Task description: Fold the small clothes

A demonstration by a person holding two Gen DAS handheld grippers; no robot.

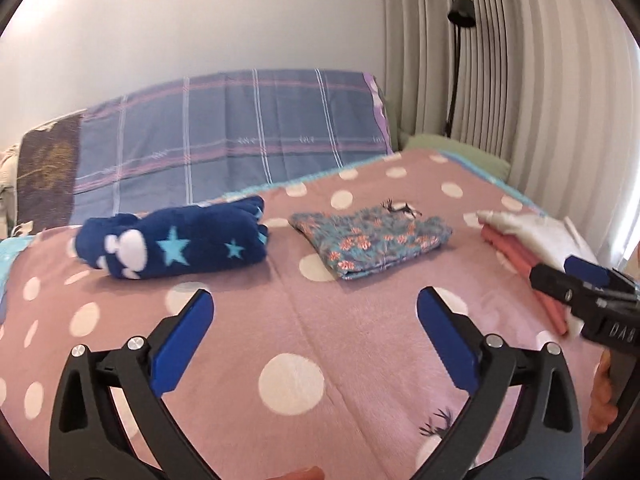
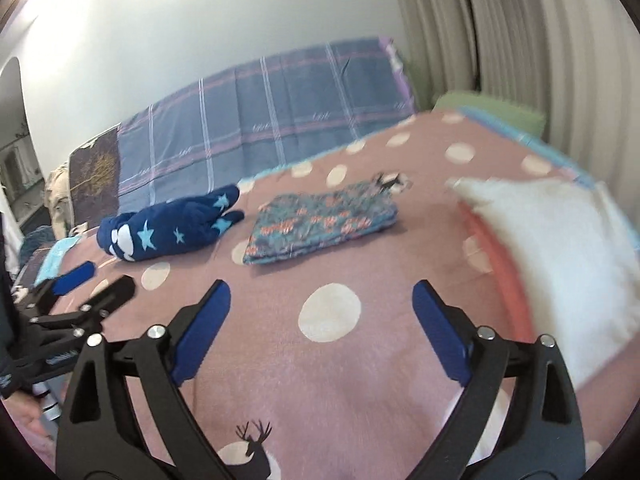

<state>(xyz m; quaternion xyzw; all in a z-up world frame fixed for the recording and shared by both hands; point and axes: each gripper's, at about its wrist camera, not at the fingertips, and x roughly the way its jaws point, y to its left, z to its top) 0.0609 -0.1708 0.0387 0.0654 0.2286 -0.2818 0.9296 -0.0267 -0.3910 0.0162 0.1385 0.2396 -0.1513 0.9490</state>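
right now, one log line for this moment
left hand-held gripper: open, empty | right hand-held gripper: open, empty | navy star garment, floral garment, white-on-pink stack: folded on polka-dot blanket

Pink polka-dot blanket (image 1: 328,332), navy star-patterned garment (image 1: 176,246)

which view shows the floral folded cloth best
The left wrist view: the floral folded cloth lies sharp and central on the polka-dot blanket, its stacked edges clear. The right wrist view shows the whole cloth too, but blurred and more slanted.
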